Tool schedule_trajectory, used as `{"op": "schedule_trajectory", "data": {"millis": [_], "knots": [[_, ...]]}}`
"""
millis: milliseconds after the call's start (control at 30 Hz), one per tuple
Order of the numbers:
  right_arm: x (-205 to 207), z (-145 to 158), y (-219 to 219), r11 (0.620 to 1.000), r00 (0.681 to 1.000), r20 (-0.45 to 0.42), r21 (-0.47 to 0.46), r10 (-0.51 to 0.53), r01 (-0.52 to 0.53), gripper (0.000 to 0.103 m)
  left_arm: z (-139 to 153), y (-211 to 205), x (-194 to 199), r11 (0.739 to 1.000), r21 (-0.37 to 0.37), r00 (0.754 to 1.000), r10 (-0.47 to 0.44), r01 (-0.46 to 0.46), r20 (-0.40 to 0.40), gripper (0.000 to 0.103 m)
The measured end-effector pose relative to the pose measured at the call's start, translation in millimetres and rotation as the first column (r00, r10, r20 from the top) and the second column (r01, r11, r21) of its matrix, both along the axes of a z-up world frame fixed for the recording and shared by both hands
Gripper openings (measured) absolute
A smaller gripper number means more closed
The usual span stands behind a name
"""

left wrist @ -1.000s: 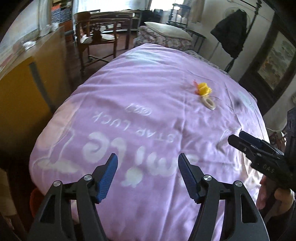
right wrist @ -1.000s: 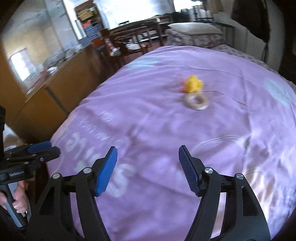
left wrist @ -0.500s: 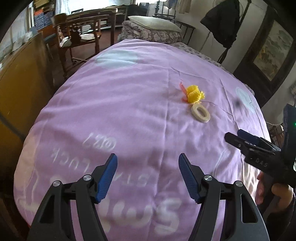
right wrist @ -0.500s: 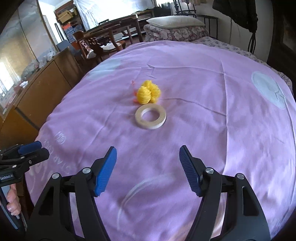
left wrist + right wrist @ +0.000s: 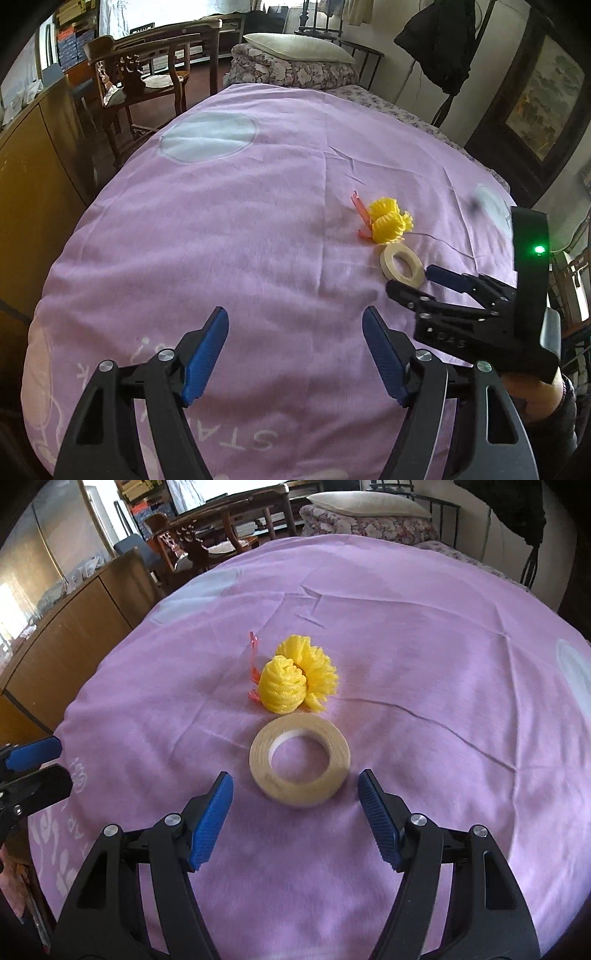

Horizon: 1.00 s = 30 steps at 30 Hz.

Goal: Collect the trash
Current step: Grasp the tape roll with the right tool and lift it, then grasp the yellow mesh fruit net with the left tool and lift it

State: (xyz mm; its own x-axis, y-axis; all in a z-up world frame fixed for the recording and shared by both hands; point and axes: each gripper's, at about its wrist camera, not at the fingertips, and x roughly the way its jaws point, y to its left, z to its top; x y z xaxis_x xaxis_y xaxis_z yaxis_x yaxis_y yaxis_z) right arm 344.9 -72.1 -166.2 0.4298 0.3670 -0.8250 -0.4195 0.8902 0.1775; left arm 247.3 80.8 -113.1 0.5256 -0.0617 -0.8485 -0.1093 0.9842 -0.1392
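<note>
A beige tape roll [image 5: 300, 760] lies flat on the pink bedspread [image 5: 424, 635], just beyond my open right gripper [image 5: 295, 805]. Behind it lie a yellow foam net wad [image 5: 295, 685] and a small red plastic scrap [image 5: 253, 657]. In the left wrist view the tape roll [image 5: 402, 261], the yellow wad [image 5: 389, 221] and the red scrap [image 5: 360, 208] sit to the right, with the right gripper [image 5: 417, 280] right next to the roll. My left gripper [image 5: 295, 339] is open and empty over the bedspread [image 5: 240, 221], well short of them.
A wooden cabinet [image 5: 33, 155] runs along the bed's left side. Wooden chairs [image 5: 144, 81] and a table stand beyond the bed's far left. A folded quilt with a pillow [image 5: 295, 59] lies at the far end. A dark coat [image 5: 443, 40] hangs at the right wall.
Both grippers have moved forward over the bed. The right gripper has closed in on the tape roll, which now lies just ahead of its open jaws.
</note>
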Motion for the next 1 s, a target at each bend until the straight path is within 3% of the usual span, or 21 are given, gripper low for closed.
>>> {"op": "schedule_trajectory", "data": {"millis": [133, 167, 233, 367, 567, 767, 1000], "knots": [[5, -3, 7, 1.0, 1.0, 0.023, -0.019, 0.015, -0.014, 0.071, -3, 0, 9, 1.0, 0.012, 1.0, 0.004, -0.003, -0.007, 0.075], [5, -4, 8, 0.999, 0.999, 0.03, -0.031, 0.018, -0.017, 0.07, -3, 0, 10, 1.0, 0.012, 1.0, 0.005, -0.005, -0.009, 0.076], [3, -3, 11, 0.998, 0.999, 0.047, -0.058, 0.024, -0.021, 0.057, -3, -2, 14, 1.0, 0.013, 1.0, 0.006, -0.006, -0.01, 0.076], [-1, 0, 4, 0.998, 0.998, 0.061, -0.054, 0.018, -0.015, 0.057, -3, -7, 17, 1.0, 0.022, 1.0, -0.008, 0.008, -0.008, 0.078], [-21, 15, -34, 0.998, 0.991, 0.123, -0.04, -0.05, 0.055, 0.057, -4, -22, 29, 0.999, 0.026, 0.999, -0.036, 0.036, -0.01, 0.078], [-30, 16, -83, 0.988, 0.984, 0.103, -0.024, -0.146, 0.15, 0.057, -14, -49, 52, 0.995, 0.044, 0.995, -0.094, 0.094, -0.019, 0.078], [-48, 16, -117, 0.984, 0.98, 0.087, -0.004, -0.179, 0.18, 0.057, -26, -78, 92, 0.988, 0.074, 0.991, -0.133, 0.135, -0.031, 0.078]]}}
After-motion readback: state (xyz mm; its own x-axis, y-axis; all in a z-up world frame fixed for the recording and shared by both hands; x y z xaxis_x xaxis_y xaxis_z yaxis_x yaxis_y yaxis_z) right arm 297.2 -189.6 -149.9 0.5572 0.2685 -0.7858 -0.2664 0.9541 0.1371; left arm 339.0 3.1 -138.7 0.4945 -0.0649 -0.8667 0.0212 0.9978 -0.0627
